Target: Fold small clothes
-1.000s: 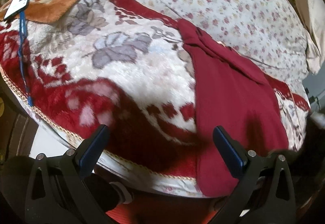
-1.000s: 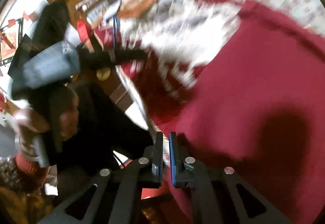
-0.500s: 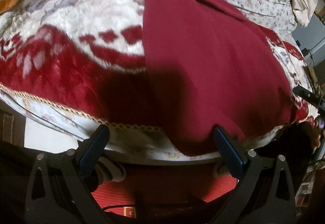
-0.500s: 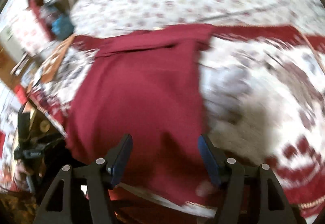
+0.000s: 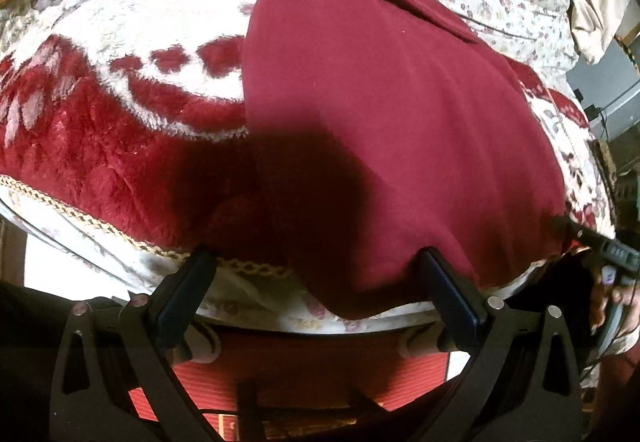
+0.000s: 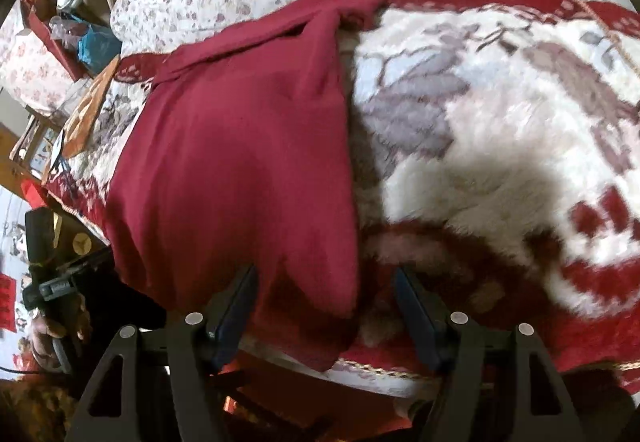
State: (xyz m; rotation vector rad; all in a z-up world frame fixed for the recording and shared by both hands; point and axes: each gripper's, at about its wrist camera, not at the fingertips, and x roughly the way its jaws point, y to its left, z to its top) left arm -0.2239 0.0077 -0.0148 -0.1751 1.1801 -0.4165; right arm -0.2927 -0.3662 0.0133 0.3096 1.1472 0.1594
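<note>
At bed edge, both tools [image 5: 316, 282] [image 6: 324, 298] spread wide, level over maroon garment [image 5: 380, 113]

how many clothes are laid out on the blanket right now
1: a dark red garment lies flat on the plush floral blanket, its near hem hanging over the bed edge. Others could be out of view.
</note>
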